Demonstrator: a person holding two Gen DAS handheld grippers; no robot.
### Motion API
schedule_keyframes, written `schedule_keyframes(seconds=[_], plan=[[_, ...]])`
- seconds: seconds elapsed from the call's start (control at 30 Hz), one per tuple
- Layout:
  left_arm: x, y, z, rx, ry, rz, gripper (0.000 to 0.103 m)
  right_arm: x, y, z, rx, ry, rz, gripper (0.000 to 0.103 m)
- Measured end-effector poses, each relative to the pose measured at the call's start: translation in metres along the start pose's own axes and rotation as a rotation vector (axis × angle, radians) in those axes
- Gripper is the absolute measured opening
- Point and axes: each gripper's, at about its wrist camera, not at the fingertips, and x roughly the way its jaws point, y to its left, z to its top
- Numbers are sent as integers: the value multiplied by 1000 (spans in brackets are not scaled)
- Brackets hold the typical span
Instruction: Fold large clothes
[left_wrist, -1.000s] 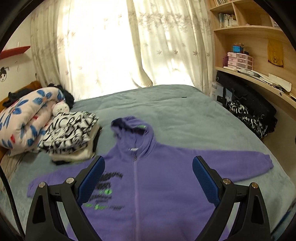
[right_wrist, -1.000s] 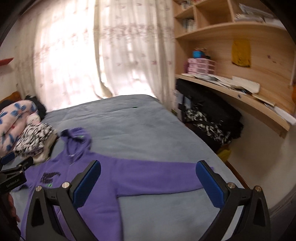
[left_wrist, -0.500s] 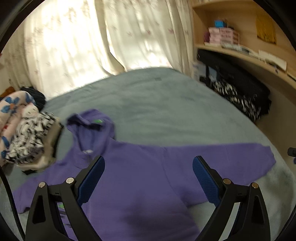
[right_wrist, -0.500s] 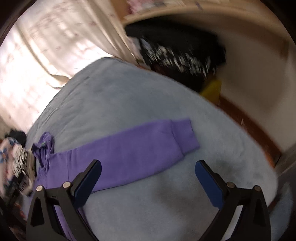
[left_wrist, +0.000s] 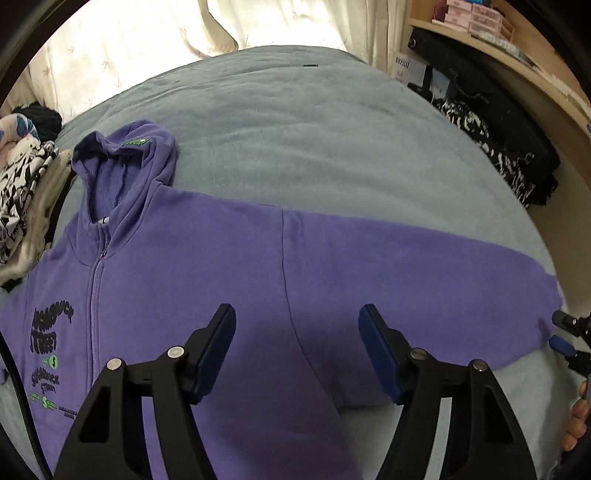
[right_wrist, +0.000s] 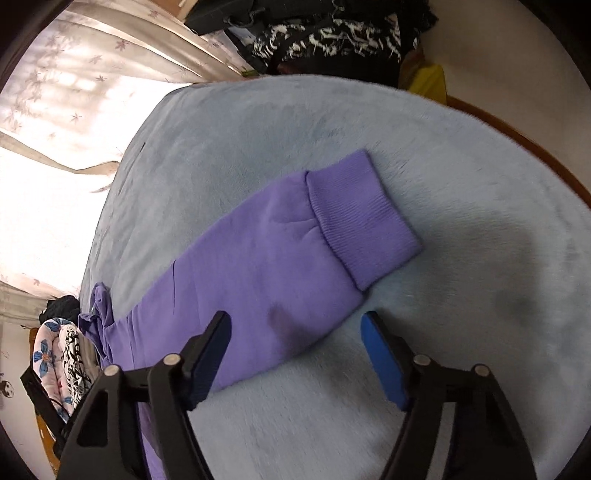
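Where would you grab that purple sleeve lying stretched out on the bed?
Probably at the ribbed cuff. The sleeve lies flat and straight on the blanket, and the cuff is its thick free end with bare bed around it. The right hand-held gripper, open just short of it, could come in low along the near edge and pinch both layers.

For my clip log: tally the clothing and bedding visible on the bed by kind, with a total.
Purple hoodie: 1
Black-and-white patterned folded garment: 1
Floral quilt: 1
Grey-blue bedspread: 1
Total: 4
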Motion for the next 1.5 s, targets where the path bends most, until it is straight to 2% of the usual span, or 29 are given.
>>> schedule_keyframes(seconds=[0.1, 0.13, 0.17, 0.2, 0.23, 0.3, 0.37, 0.47, 0.6, 0.73, 0.8, 0.83, 0.87, 0.9, 0.97, 1.07, 1.13, 1.4, 1.5], plan=[[8, -7, -2, 33, 30, 30, 67, 8, 3, 1, -4, -4, -40, 57], [11, -7, -3, 41, 47, 31, 57, 9, 5, 2, -11, -9, -54, 54], [14, -9, -5, 57, 62, 29, 50, 8, 8, 2, -25, -18, -75, 42], [13, -8, -4, 69, 71, 32, 37, 9, 12, 3, -44, -24, -93, 24], [14, -8, -6, 81, 79, 34, 26, 7, 15, 2, -63, -29, -98, 16], [12, -4, -8, 82, 94, 18, 18, -3, 28, -1, -121, -73, -127, 12], [7, 3, -8, 82, 98, 15, 18, -18, 51, -9, -212, -138, -157, 11], [-9, 23, -9, 100, 74, 39, 18, -42, 105, -27, -380, -224, -161, 10], [-30, 71, -9, 45, 69, 45, 18, -60, 196, -70, -614, -267, -75, 9], [-40, 127, -15, -23, 70, 68, 18, -42, 270, -135, -817, -228, 13, 9], [-39, 152, -23, -51, 90, 58, 19, -22, 290, -162, -887, -202, 15, 10], [-37, 163, -29, -66, 108, 38, 20, -10, 297, -174, -914, -185, 2, 12], [-34, 171, -34, -77, 125, 22, 21, 7, 304, -186, -937, -147, -21, 20], [-31, 177, -41, -84, 144, 8, 21, 23, 307, -195, -948, -97, -30, 33], [-25, 187, -53, -83, 171, -10, 21, 46, 303, -208, -945, -13, -26, 41], [-19, 191, -68, -70, 192, -50, 21, 60, 294, -225, -924, 47, -28, 41], [-14, 192, -73, -78, 202, -109, 21, 61, 281, -224, -891, 67, -24, 41], [-2, 178, -77, -227, 213, -461, 21, 46, 242, -217, -784, 58, -11, 41], [6, 169, -79, -302, 223, -542, 21, 47, 231, -216, -752, 65, -10, 41]])
